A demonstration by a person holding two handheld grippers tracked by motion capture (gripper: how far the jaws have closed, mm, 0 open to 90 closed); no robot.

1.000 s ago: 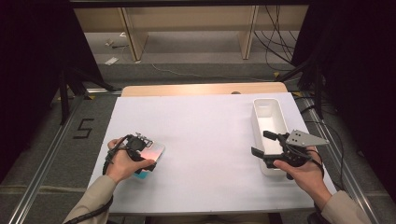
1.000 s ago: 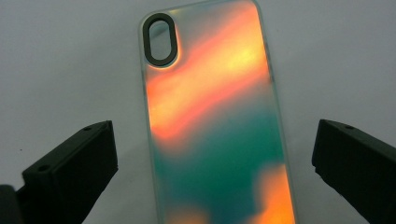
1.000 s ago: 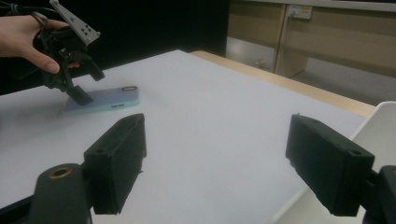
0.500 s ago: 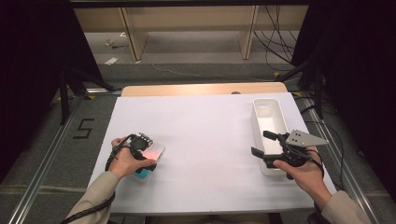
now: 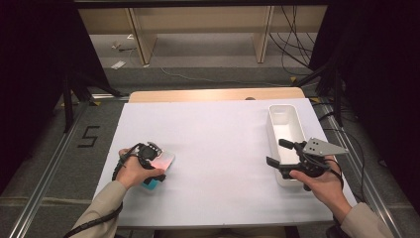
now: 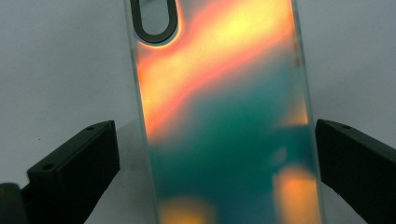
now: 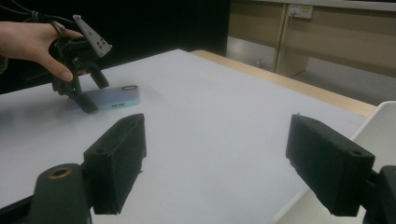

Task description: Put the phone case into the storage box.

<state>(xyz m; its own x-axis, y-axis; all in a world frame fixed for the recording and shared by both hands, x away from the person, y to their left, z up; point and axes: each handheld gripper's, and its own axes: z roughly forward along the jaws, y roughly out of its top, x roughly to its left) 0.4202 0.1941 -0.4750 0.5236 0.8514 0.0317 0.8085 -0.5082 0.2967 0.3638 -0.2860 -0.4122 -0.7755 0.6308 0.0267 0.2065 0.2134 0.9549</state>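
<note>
Nearest the person, the left gripper [image 5: 151, 157] sits low over an iridescent phone case [image 6: 224, 121] lying flat on the white table [image 5: 223, 148], near its front left. The jaws stand wide either side of the case, not pressing it. The risk, as I'd judge it: the case is thin and slick, so closing off-centre could skid it away or tip it up. Farther right, the right gripper [image 5: 280, 154] hovers with jaws wide and empty beside the white bin [image 5: 287, 124] — a careless swing could knock it.
</note>
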